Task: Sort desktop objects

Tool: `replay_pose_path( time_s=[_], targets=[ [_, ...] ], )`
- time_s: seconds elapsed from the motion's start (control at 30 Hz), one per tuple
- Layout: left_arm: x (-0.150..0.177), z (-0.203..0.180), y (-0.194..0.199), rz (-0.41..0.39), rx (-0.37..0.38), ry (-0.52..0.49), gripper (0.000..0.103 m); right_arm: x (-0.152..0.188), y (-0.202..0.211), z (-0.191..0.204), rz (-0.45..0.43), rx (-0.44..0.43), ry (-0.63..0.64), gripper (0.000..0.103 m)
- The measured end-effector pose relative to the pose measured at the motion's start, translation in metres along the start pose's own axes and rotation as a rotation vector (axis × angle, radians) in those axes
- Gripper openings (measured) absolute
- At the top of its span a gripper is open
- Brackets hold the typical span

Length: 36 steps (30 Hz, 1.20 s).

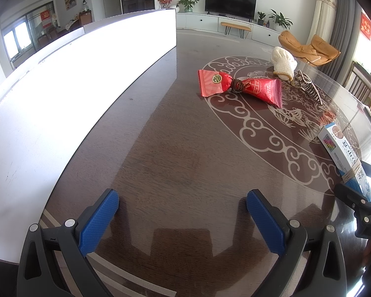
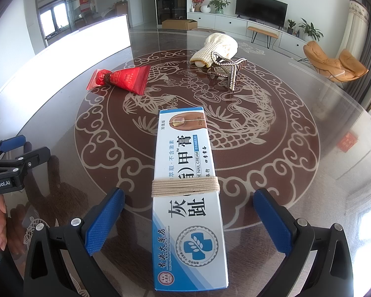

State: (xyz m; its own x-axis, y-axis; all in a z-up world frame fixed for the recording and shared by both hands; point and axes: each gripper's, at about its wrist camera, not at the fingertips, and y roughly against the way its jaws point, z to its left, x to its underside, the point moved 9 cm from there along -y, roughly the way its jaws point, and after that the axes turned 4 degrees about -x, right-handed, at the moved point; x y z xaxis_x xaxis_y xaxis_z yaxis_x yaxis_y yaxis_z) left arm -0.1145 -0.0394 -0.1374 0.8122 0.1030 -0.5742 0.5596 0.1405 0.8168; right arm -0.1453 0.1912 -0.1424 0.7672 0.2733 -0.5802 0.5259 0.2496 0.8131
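Note:
A white and blue ointment box [image 2: 188, 193] bound with beige string lies on the dark glass table [image 2: 61, 128], between the wide-open fingers of my right gripper [image 2: 189, 210], untouched. The box also shows at the right edge of the left wrist view [image 1: 343, 153]. A red snack packet [image 1: 240, 86] tied at its middle, a cream knitted pouch [image 1: 283, 60] and a rhinestone hair claw [image 1: 308, 86] lie farther out. They also show in the right wrist view: the packet [image 2: 121, 79], the pouch [image 2: 217, 47], the claw [image 2: 227, 68]. My left gripper [image 1: 183, 210] is open and empty above bare table.
A long white box [image 1: 61, 94] stands along the table's left side, also seen in the right wrist view [image 2: 61, 59]. My left gripper shows at the left edge of the right wrist view [image 2: 14, 160]. Chairs stand beyond the table's right rim.

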Motion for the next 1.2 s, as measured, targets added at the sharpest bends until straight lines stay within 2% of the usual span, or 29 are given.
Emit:
replay_pose_path(
  time_s=[0.13, 0.27, 0.3, 0.33, 0.4, 0.43, 0.5, 0.57, 0.63, 0.7, 0.87, 0.9, 0.93, 0.97, 1.0, 1.03, 1.1, 1.2],
  targets=[
    [0.003, -0.011, 0.002, 0.032, 0.056, -0.09, 0.103, 0.0, 0.0, 0.0, 0.0, 0.0, 0.0, 0.103],
    [-0.009, -0.04, -0.004, 0.07, 0.185, -0.349, 0.103, 0.0, 0.0, 0.0, 0.0, 0.0, 0.0, 0.103],
    [-0.015, -0.045, -0.005, 0.056, 0.188, -0.434, 0.103, 0.0, 0.0, 0.0, 0.0, 0.0, 0.0, 0.103],
    [-0.022, -0.049, -0.005, 0.024, 0.16, -0.519, 0.103, 0.001, 0.0, 0.0, 0.0, 0.0, 0.0, 0.103],
    [-0.04, -0.056, -0.007, -0.052, 0.07, -0.668, 0.103, 0.0, 0.0, 0.0, 0.0, 0.0, 0.0, 0.103],
    [-0.048, -0.06, -0.011, -0.075, 0.05, -0.723, 0.103, 0.0, 0.0, 0.0, 0.0, 0.0, 0.0, 0.103],
    [-0.066, -0.067, -0.021, -0.086, 0.054, -0.762, 0.103, 0.0, 0.0, 0.0, 0.0, 0.0, 0.0, 0.103],
    [-0.086, -0.074, -0.032, -0.101, 0.052, -0.768, 0.103, 0.0, 0.0, 0.0, 0.0, 0.0, 0.0, 0.103],
    [-0.109, -0.08, -0.04, -0.151, 0.028, -0.756, 0.103, 0.0, 0.0, 0.0, 0.0, 0.0, 0.0, 0.103],
    [-0.125, -0.086, -0.048, -0.174, 0.039, -0.739, 0.103, 0.0, 0.0, 0.0, 0.0, 0.0, 0.0, 0.103],
    [-0.13, -0.106, -0.067, -0.101, 0.207, -0.706, 0.103, 0.0, 0.0, 0.0, 0.0, 0.0, 0.0, 0.103],
    [-0.127, -0.11, -0.066, -0.071, 0.265, -0.693, 0.09, 0.001, 0.0, 0.0, 0.0, 0.0, 0.0, 0.103],
    [-0.125, -0.113, -0.066, -0.035, 0.328, -0.656, 0.067, 0.0, 0.0, 0.0, 0.0, 0.0, 0.0, 0.103],
    [-0.126, -0.114, -0.066, -0.009, 0.36, -0.61, 0.056, 0.0, 0.001, 0.0, 0.0, 0.0, -0.001, 0.103],
    [-0.126, -0.113, -0.064, -0.004, 0.38, -0.573, 0.026, 0.0, 0.001, 0.0, 0.0, 0.0, -0.001, 0.103],
    [-0.123, -0.11, -0.063, -0.005, 0.365, -0.557, 0.021, 0.001, 0.001, 0.0, 0.0, 0.0, -0.001, 0.103],
    [-0.112, -0.103, -0.057, -0.012, 0.335, -0.511, 0.021, 0.001, 0.001, 0.0, 0.0, 0.0, -0.001, 0.103],
    [-0.087, -0.08, -0.041, 0.027, 0.305, -0.347, 0.02, 0.001, 0.001, 0.0, 0.0, 0.0, -0.001, 0.103]
  ],
)
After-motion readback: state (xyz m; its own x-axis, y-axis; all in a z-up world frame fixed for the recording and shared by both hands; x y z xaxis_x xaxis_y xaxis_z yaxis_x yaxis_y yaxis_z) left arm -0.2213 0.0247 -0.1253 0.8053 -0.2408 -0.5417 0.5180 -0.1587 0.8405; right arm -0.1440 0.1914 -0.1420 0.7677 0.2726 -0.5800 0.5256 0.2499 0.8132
